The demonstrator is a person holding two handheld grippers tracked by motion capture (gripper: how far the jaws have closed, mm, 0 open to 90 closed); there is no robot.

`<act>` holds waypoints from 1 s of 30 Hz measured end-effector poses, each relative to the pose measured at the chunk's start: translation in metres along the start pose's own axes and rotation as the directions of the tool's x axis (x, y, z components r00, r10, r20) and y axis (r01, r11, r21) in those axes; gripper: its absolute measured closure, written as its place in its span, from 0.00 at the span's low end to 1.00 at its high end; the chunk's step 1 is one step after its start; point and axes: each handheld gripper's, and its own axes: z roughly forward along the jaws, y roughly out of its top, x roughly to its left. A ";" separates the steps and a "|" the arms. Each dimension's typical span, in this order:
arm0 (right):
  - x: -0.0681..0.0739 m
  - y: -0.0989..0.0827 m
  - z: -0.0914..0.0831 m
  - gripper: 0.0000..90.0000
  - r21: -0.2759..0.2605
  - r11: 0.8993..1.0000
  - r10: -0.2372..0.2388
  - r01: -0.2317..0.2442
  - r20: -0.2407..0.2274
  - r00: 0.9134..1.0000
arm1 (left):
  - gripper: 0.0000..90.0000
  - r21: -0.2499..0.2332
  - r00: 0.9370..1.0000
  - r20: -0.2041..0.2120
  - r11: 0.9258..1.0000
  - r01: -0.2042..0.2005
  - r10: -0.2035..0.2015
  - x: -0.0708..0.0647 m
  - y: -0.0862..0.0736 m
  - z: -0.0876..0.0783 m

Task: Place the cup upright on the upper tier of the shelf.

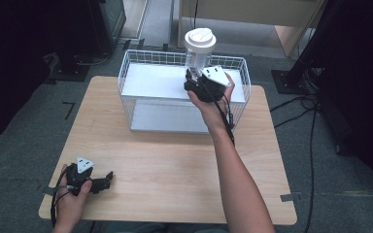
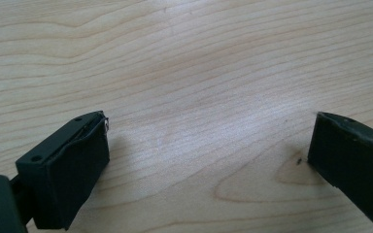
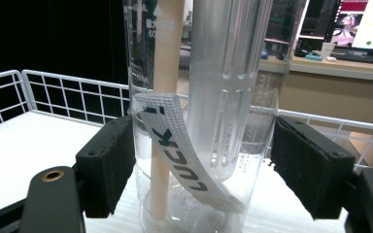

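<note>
R gripper (image 3: 199,165) clamps bottle (image 1: 197,53) inside wire basket (image 1: 131,73) rim (L gripper (image 2: 209,160) wide, bare table).

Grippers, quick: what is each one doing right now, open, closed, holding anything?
Left gripper: open, nothing held, low over the table.
Right gripper: jaws closed on the clear bottle, at the wire basket.

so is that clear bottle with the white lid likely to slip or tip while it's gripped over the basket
The clear bottle looks smooth and rigid, so it may slip a little between the right tool pads. It seems empty, so probably light. Tall, with a wide white lid, it may tip if set down in the wire basket carelessly.
</note>
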 end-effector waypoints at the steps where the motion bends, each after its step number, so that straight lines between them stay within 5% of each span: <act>1: 0.000 0.000 0.000 0.27 0.000 1.000 0.000 0.000 0.000 1.000 | 0.02 0.000 1.000 0.000 1.000 0.000 0.000 0.000 0.000 0.000; 3: -0.002 0.001 -0.001 0.16 -0.005 1.000 0.017 -0.017 -0.018 1.000 | 0.02 0.000 1.000 0.000 1.000 0.000 0.000 0.000 0.000 0.000; 9: -0.006 0.005 -0.015 0.09 -0.022 0.999 0.023 -0.024 -0.042 0.999 | 0.02 -0.001 1.000 -0.001 1.000 0.001 -0.001 0.000 0.000 0.000; 30: -0.040 -0.017 -0.096 0.05 -0.011 1.000 0.011 -0.012 -0.079 0.997 | 0.02 0.000 1.000 -0.002 1.000 -0.002 0.002 0.000 0.000 0.000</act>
